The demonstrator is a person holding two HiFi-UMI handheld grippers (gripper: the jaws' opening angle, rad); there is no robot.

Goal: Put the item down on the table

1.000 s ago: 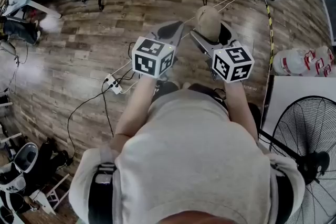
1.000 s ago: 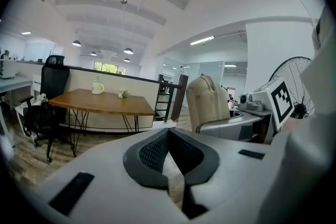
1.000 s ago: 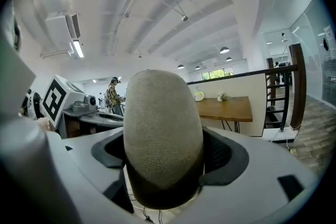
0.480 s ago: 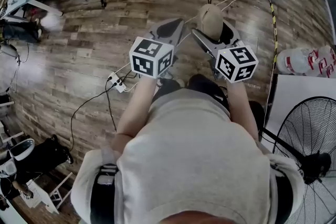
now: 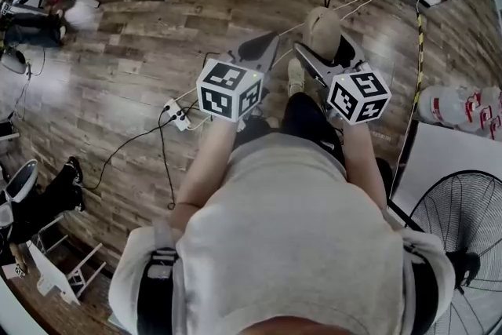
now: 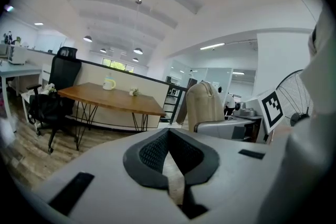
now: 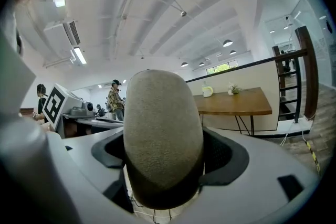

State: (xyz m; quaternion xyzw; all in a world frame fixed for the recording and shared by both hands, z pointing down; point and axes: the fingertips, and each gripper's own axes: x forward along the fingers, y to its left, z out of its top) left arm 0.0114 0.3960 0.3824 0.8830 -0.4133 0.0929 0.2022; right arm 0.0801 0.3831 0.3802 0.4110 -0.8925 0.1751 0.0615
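Right gripper (image 7: 165, 176) still clamped on beige item (image 7: 163, 123) (left gripper (image 6: 173, 168) closed, empty); person's walked fwd, table (image 7: 239, 99) nearer, so set-down prob. soon.

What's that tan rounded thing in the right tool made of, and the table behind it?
The tan item looks like felt or a suede-like fabric: it has a matte, finely fuzzy surface, with a darker band at its base. The table seems to be wood or wood-look on top: warm brown, smooth and flat.
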